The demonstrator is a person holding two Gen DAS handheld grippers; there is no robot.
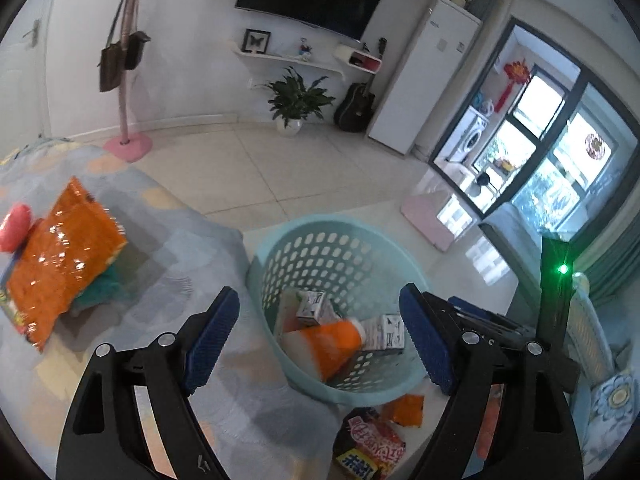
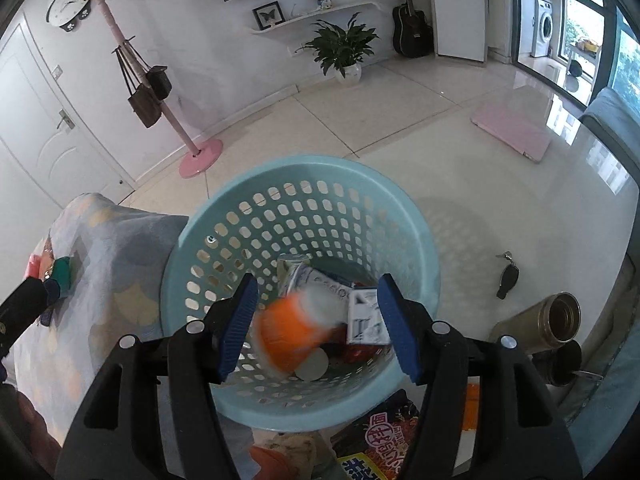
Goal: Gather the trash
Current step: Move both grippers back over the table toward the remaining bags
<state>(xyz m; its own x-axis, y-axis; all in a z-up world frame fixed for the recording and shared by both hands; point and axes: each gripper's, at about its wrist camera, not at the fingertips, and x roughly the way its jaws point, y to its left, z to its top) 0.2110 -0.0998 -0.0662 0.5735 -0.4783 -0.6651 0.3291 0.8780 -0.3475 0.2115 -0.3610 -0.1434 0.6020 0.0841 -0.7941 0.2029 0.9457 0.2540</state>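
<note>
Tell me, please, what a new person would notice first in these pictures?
First comes the light blue basket on the floor, holding an orange cup and small cartons. Both grippers, right and left, hang open above it. On the blanket to the left lies a shiny orange bag.

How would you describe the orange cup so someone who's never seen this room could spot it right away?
Find the light blue perforated basket standing on the white surface beside the patterned blanket. Look down inside, among the white and blue cartons. The orange cup lies on its side there, blurred in both views, and is the only bright orange thing in the basket.
</note>
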